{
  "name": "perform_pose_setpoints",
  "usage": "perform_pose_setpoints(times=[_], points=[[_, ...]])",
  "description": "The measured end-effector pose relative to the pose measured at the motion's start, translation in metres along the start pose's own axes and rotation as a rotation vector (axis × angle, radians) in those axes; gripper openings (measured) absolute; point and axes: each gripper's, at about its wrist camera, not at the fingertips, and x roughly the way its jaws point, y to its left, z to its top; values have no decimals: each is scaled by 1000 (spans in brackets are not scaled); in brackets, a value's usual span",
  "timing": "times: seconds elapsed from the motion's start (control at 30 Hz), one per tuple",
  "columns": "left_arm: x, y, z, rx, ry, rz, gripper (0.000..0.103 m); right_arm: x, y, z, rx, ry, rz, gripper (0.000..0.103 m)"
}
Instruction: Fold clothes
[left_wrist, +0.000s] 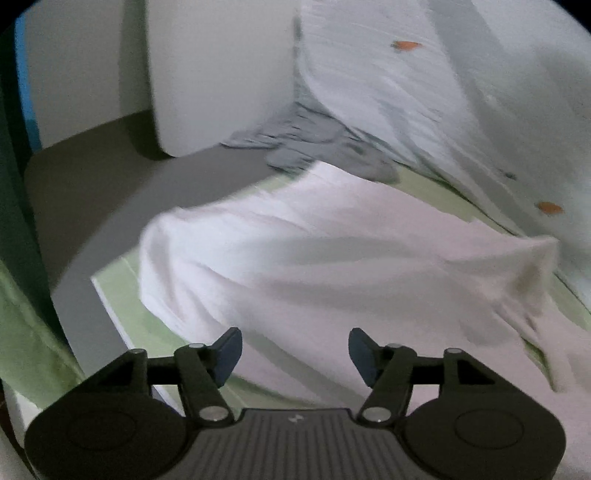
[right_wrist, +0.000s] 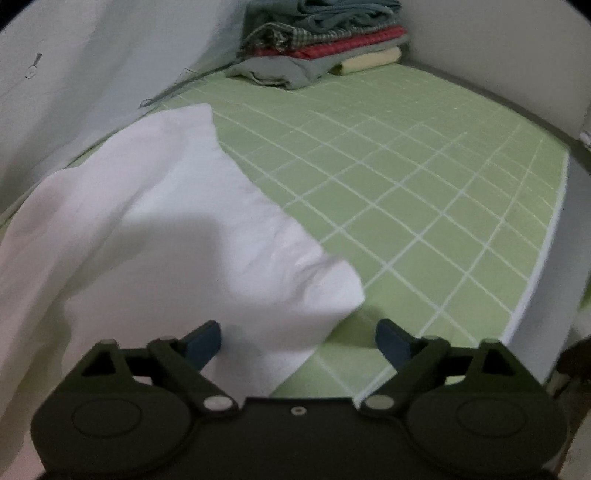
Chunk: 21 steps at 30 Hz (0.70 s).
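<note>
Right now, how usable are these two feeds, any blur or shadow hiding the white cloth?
Left wrist view: motion blur smears the white cloth. Right wrist view: sharper; a soft shadow crosses the cloth, and the green mat grid bends from the fisheye.

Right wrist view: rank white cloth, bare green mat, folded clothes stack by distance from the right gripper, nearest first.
From the right gripper:
1. White cloth, at the fingertips, left side.
2. Bare green mat, middle and right.
3. Folded clothes stack, far edge, top.

Soft white cloth (right_wrist: 155, 221) – matt green mat (right_wrist: 406, 177)
</note>
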Motion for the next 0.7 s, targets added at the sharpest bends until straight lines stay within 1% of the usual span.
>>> perform_pose_setpoints(times=[0.07,0.1,0.13,0.17,0.2,0.23,0.3,0.37,0.5,0.53,0.57,0.63,0.7], points=[[-14,-17,-13,40,7,-25,66,0,-4,3,-15,3,47,89],[-17,-24,-19,57,12,-28,67,-2,-4,3,-23,-10,77,77],[-21,-30,-24,73,17,-31,67,-3,-4,3,-46,-22,88,56],[-24,-36,-30,90,22,-34,67,-4,-2,3,-80,-29,88,41],[-27,-42,-35,106,27,-37,67,-5,-5,5,-92,-30,108,16],[-28,-47,-39,109,33,-39,67,-6,-9,8,-100,-30,133,17],[-31,-55,-45,112,38,-42,67,-20,-22,14,-78,-63,160,13],[-34,-59,-48,108,36,-40,67,-35,-36,20,-52,-100,184,13],[-36,-63,-55,109,36,-34,67,-89,-64,37,-112,-258,98,12],[-35,-64,-57,106,44,-30,67,-92,-72,40,-109,-265,83,12],[-34,-65,-59,104,52,-26,67,-92,-81,43,-102,-265,69,12],[-30,-65,-62,87,79,-18,67,-69,-97,41,-94,-176,22,12],[-31,-66,-63,95,82,-19,67,-43,-112,35,-70,-71,-15,13]])
